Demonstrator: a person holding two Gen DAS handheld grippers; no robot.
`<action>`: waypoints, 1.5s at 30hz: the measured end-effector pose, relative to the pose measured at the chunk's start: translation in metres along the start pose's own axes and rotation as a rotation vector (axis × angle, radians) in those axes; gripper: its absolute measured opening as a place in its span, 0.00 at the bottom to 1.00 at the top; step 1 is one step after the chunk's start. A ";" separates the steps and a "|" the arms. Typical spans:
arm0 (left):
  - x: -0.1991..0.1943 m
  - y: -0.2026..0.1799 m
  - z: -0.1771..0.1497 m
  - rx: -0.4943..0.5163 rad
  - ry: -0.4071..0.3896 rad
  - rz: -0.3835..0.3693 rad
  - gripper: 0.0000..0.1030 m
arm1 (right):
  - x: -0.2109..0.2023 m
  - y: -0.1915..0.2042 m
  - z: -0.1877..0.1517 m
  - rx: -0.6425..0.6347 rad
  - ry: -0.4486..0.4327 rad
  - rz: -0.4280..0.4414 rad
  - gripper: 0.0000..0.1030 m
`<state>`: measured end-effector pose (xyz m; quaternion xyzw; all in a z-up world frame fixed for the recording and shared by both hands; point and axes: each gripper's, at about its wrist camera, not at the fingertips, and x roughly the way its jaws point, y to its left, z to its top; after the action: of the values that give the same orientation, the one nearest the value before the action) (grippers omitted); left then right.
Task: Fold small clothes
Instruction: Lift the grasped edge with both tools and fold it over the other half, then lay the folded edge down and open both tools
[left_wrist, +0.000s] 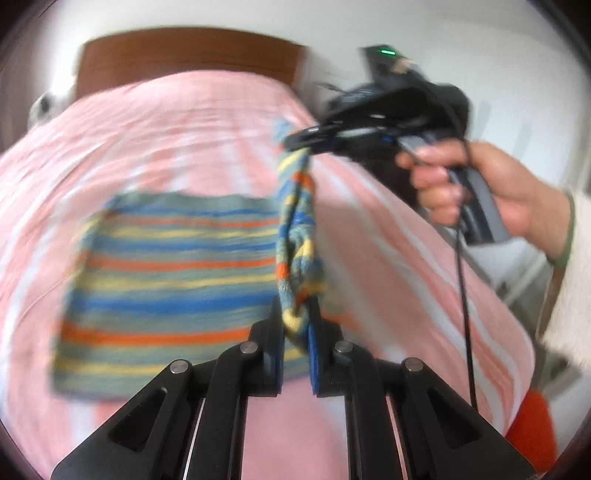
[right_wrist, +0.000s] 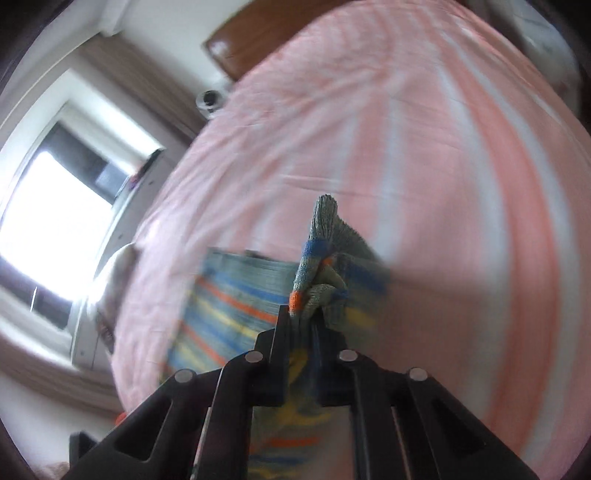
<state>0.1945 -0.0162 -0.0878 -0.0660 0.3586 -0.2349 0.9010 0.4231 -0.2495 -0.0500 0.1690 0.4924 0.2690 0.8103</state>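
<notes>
Striped knit garment (left_wrist: 166, 280) lies mostly flat on the pink striped bedspread (left_wrist: 147, 129), its right edge lifted into a taut, twisted band running away from the left gripper (left_wrist: 295, 325) toward the right gripper (left_wrist: 301, 142). Both pairs of jaws are pinched narrow on that edge; the right wrist view shows cloth bunched between its fingers (right_wrist: 284, 332). The flat part lies to the left of both, so the fold likely carries the edge leftward

The black two-finger left gripper (left_wrist: 295, 325) was pinched shut on cloth. The black right gripper (left_wrist: 301, 142) was clamped likewise, raised ahead of the left, its handle wrapped by the person's bare right hand (left_wrist: 476, 184).
</notes>
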 end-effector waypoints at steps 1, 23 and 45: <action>-0.009 0.019 -0.003 -0.046 0.003 0.019 0.08 | 0.014 0.024 0.003 -0.033 0.009 0.014 0.10; -0.045 0.110 -0.017 -0.192 0.064 0.139 0.71 | 0.104 0.118 -0.024 -0.124 0.002 0.034 0.20; 0.081 0.176 0.078 -0.158 0.233 0.357 0.60 | 0.067 0.114 -0.085 -0.290 -0.044 -0.131 0.31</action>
<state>0.3645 0.0967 -0.1303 -0.0444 0.4837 -0.0489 0.8727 0.3419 -0.1174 -0.0753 0.0235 0.4405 0.2800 0.8526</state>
